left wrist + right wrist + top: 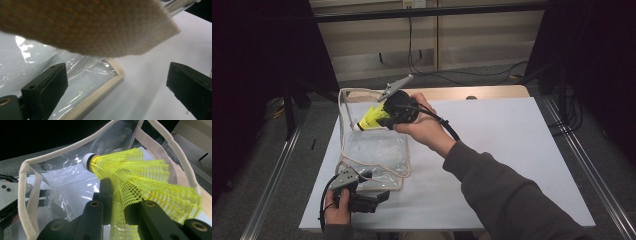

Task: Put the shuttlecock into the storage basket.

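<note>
R gripper (379,116) clamped on yellow shuttlecock (371,118), cork aimed into clear bag (377,150) – L gripper (384,196), jaws apart at near edge, likely steadying bag.

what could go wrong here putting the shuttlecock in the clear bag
1. The right hand-held gripper pinches the yellow shuttlecock by its soft mesh skirt, which already looks squashed and could deform or slip.
2. The clear bag is limp; its cream-trimmed rim might sag and catch the cork.
3. The left hand-held gripper stands open beside the bag's corner, so the bag may slide.
</note>
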`<state>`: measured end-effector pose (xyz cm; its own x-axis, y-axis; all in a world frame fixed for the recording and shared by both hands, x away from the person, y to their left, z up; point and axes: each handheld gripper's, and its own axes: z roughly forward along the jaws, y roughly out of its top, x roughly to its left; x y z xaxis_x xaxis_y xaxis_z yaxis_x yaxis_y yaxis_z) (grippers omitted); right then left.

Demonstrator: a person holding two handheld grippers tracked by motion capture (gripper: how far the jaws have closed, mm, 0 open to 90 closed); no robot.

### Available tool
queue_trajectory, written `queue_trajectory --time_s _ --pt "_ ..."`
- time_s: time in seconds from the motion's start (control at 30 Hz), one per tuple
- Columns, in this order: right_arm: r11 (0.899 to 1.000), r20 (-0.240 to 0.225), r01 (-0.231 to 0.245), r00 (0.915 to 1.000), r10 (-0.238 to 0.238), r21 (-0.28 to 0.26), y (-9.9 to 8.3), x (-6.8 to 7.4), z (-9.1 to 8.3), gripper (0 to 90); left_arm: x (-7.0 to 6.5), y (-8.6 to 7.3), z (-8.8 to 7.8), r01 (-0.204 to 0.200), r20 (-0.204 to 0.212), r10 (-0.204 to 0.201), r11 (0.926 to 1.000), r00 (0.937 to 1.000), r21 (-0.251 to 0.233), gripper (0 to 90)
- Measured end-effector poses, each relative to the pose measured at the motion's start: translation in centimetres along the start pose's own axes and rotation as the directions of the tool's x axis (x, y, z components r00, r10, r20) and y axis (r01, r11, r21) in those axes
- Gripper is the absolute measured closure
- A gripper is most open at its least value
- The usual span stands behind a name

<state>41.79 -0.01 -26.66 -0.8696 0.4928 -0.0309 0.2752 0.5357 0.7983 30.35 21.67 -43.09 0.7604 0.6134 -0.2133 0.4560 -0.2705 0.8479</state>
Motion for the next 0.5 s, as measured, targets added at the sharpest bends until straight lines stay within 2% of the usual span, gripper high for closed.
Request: queue_trajectory --time_s 0.37,0.5 --pt "1.000 0.019 -0.016 0.9997 0.015 0.009 0.1 0.0 1.4 79.5 0.0 0.0 0.0 0.003 0.000 -0.003 1.0000 1.0000 -0.003 3.5" --pt "1.000 0.018 -0.010 0.9998 0.010 0.026 0.1 0.2 2.0 79.4 0.0 0.0 0.0 0.003 0.000 -0.003 1.0000 1.0000 -0.004 3.5"
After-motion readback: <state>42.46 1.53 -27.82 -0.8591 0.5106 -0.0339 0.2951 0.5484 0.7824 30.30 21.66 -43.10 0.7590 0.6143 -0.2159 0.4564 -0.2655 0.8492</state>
